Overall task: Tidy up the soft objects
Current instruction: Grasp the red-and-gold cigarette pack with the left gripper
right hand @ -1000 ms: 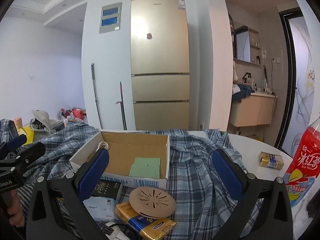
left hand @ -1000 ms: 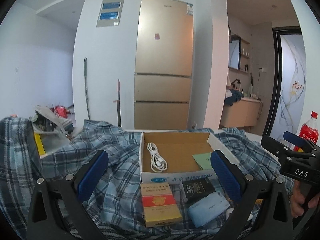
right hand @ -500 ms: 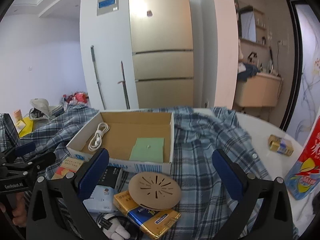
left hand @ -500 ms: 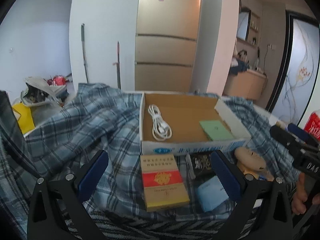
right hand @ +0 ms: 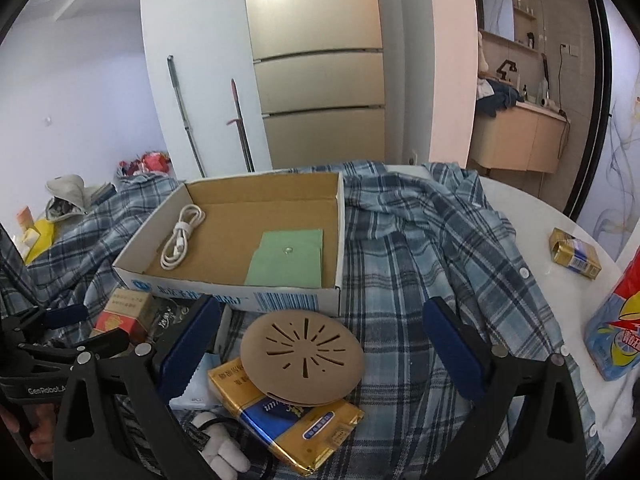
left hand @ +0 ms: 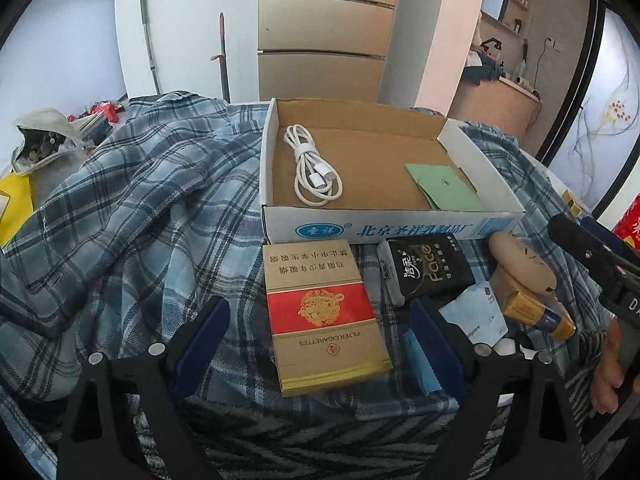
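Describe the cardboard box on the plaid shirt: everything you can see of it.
The cardboard box is a shallow open tray, brown inside, white outside with blue print and a barcode on its front wall. It sits level on the blue plaid shirt. Inside lie a coiled white cable at the left and a green envelope at the right, apart from each other. A red-and-gold cigarette carton and a black tissue pack lie against its front wall.

Left gripper [left hand: 320, 332] jaws closing, straddling red-gold cigarette carton [left hand: 324, 316] on plaid shirt [left hand: 132, 216]; carton just before cardboard box [left hand: 384, 222] holding white cable [left hand: 314, 172].
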A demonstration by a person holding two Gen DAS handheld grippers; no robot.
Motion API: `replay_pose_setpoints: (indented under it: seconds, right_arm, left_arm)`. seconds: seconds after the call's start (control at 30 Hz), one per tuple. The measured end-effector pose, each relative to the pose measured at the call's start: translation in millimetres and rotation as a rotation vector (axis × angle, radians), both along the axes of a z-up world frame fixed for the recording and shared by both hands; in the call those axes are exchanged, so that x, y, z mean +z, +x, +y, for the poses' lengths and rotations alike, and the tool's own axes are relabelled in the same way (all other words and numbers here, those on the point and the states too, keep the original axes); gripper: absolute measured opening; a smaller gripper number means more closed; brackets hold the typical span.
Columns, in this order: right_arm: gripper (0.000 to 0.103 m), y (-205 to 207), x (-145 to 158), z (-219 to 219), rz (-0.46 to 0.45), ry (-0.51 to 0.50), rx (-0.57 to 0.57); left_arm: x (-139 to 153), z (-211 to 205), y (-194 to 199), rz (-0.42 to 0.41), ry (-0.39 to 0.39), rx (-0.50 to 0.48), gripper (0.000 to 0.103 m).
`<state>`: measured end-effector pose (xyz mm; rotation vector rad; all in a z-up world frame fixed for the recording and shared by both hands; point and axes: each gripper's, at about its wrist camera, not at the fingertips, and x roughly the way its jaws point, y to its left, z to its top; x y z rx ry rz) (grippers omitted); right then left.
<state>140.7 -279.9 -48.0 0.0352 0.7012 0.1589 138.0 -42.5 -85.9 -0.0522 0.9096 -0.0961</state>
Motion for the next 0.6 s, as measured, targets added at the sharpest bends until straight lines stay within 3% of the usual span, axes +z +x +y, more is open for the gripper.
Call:
replay_pose_setpoints:
  seconds: [0.1, 0.17, 0.23, 0.6]
  right_arm:
    - [0.099, 4, -4, 1, 0.029, -0.003, 0.004]
    - [0.097, 7, -7, 2, 0.054, -0.008, 0.006]
    - [0.096, 8, -9, 2, 0.066, -0.011, 0.008]
    - [0.091, 15, -19, 11, 0.145, 0.023, 0.088]
  left_arm:
    - [-4, 0, 3, 0.028, -0.002, -0.002, 0.084]
    - [-8, 2, 6, 0.046, -0.014, -0.001, 0.07]
    - [-11, 1, 9, 0.068, -0.021, -0.004, 0.063]
    - [-5, 2, 1, 0.021, -0.008, -0.004, 0.061]
